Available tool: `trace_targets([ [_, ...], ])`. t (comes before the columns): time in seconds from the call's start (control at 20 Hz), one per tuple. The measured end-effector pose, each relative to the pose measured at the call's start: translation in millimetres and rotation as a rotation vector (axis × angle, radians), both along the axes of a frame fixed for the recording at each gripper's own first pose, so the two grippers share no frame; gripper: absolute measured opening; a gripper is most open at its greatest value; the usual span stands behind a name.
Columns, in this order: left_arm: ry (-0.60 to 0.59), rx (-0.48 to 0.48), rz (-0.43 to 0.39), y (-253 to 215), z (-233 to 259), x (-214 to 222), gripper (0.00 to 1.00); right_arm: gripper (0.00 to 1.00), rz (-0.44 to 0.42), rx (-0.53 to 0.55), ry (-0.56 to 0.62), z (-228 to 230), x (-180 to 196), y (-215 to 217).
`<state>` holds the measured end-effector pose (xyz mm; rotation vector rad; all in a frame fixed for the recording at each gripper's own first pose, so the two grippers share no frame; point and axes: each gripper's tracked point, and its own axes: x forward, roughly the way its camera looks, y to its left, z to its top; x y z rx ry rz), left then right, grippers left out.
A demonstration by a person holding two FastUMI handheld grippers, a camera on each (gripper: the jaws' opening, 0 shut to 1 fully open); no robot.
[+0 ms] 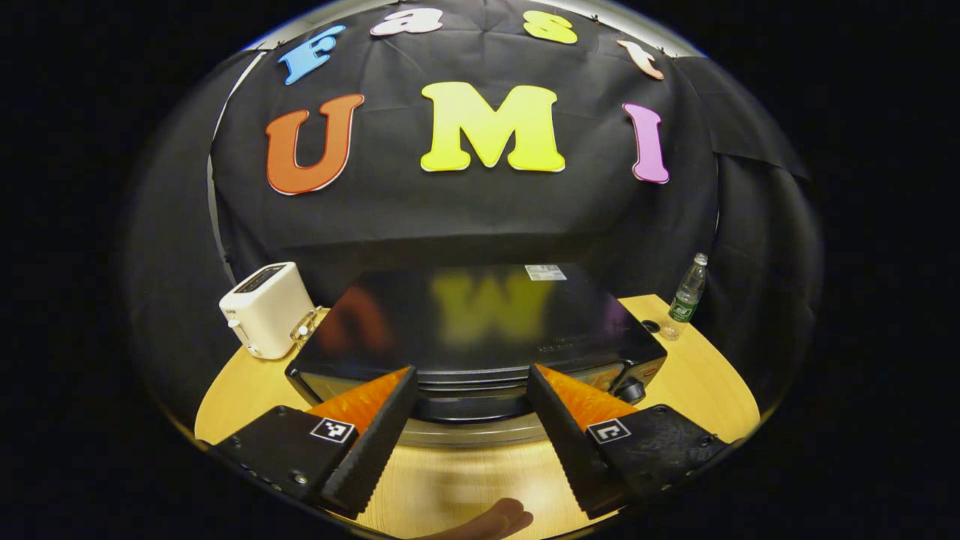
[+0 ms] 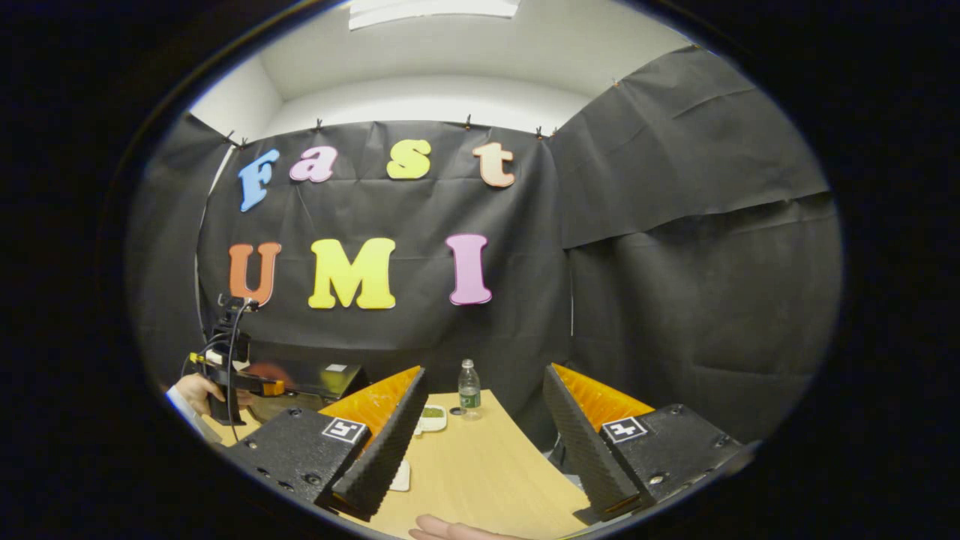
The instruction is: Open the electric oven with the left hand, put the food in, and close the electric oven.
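Left gripper (image 1: 471,405) has its fingers spread wide with nothing between them, hovering right in front of the black oven (image 1: 480,330), door shut. A white toaster (image 1: 264,309) sits off past the left finger and a water bottle (image 1: 687,297) past the right. The right gripper (image 2: 484,420) is spread too, over the wooden tabletop (image 2: 480,472). There's a small dish (image 2: 432,417) of something green beyond its left finger, too tiny to identify.

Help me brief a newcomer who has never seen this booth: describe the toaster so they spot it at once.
Start at the round wooden table and find the big black electric oven in its middle. The toaster stands at the oven's left end as the left gripper view shows it. It is a small white box, unlike the clear bottle on the other side.
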<state>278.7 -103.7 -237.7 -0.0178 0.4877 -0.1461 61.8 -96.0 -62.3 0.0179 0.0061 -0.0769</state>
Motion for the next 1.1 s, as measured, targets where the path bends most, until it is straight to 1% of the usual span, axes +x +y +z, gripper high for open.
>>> trace_targets([
  [0.1,0.003,0.011,-0.009,0.6,-1.1,-3.2,0.98,0.96,0.006,0.010,-0.002,-0.4,-1.1,2.2],
  [0.35,0.003,-0.001,-0.004,-1.0,-3.0,-13.4,0.99,0.96,0.015,0.016,0.004,-0.2,-3.7,4.4],
  [0.5,-0.014,0.001,0.002,0.0,-5.0,-33.9,0.98,0.96,0.010,0.012,-0.006,5.4,-10.6,3.9],
  [0.65,0.012,0.011,0.006,-1.5,-16.8,-55.7,0.98,0.96,0.014,0.004,-0.015,10.8,-17.7,6.8],
  [0.8,-0.018,0.007,0.019,-0.8,-22.4,-74.3,0.97,0.96,0.022,-0.005,-0.020,14.1,-25.6,12.9],
  [1.1,-0.019,0.010,0.021,-1.8,-55.0,-120.0,0.98,0.96,0.039,-0.025,-0.045,22.8,-40.8,24.3],
])
